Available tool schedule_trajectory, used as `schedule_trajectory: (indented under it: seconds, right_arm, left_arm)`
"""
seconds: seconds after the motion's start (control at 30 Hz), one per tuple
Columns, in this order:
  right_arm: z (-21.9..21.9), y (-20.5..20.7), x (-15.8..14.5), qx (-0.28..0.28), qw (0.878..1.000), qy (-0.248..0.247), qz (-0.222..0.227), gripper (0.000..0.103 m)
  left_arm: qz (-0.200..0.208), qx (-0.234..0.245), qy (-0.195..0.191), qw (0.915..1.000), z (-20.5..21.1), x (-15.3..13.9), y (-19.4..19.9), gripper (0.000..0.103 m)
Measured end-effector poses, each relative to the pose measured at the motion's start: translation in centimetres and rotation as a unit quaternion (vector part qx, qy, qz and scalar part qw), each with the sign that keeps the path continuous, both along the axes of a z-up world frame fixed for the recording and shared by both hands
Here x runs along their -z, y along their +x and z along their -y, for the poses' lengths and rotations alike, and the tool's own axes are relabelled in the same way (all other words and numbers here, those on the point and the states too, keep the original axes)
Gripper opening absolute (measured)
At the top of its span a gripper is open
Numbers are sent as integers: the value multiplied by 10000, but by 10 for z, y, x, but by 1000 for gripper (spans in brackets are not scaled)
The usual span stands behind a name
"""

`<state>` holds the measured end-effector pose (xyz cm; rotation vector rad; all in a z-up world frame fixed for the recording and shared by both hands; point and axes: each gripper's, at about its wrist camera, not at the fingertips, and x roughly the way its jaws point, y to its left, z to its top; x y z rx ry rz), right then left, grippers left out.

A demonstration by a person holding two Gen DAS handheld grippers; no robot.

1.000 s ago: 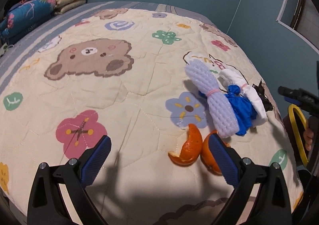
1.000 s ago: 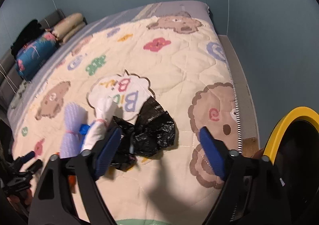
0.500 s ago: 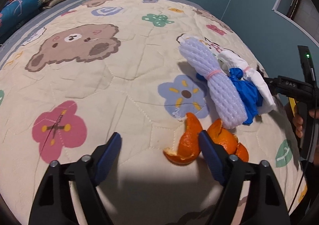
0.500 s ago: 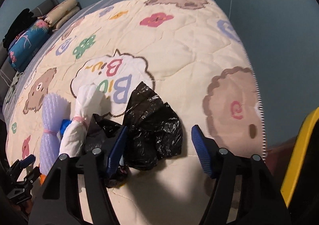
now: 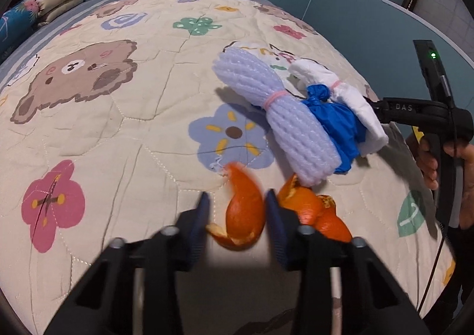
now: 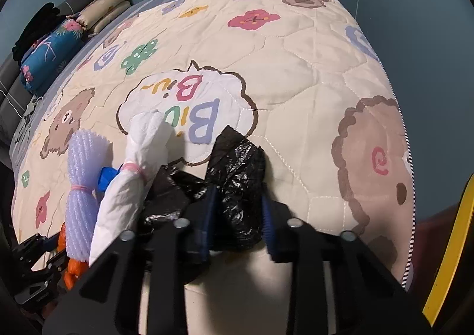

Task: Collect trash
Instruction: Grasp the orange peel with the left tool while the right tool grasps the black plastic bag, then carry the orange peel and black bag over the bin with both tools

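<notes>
Trash lies on a cartoon quilt point(image 5: 133, 133). My left gripper point(image 5: 237, 219) is closing around a curled orange peel point(image 5: 244, 213); its right pad touches the peel and the left pad stands a little apart. More orange peel point(image 5: 317, 210) lies just to the right. Beyond are a lilac foam net bundle point(image 5: 284, 118), a blue knotted bag point(image 5: 334, 118) and a white bundle point(image 5: 352, 97). My right gripper point(image 6: 237, 216) is shut on a crumpled black plastic bag point(image 6: 237, 186); the white bundle point(image 6: 130, 186) and foam net point(image 6: 83, 186) lie to its left.
Folded pillows and bedding point(image 6: 59, 38) are stacked at the head of the bed. The bed's right edge point(image 6: 406, 157) drops beside a blue wall. A yellow-rimmed bin point(image 6: 447, 261) stands at the lower right. A hand holds the right gripper's handle point(image 5: 444, 133).
Both grippers moved forward and down and narrowed: the left around the orange peel, the right onto the black bag.
</notes>
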<state>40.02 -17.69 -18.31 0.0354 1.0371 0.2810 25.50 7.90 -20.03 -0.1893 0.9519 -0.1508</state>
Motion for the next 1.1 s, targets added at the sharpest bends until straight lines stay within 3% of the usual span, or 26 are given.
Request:
schedule_trajectory:
  seconds: [0.13, 0.67, 1.1]
  right_arm:
    - [2, -8, -10, -26, 9998, -38, 174, 13]
    - [33, -66, -91, -59, 9957, 326, 862, 13]
    - [70, -118, -129, 20, 9920, 448, 1183, 13]
  left_arm:
    - [-24, -160, -142, 9998, -8, -5, -3, 21]
    - [260, -687, -206, 9971, -46, -43, -47, 20]
    - [403, -753, 25, 9963, -35, -70, -68, 20]
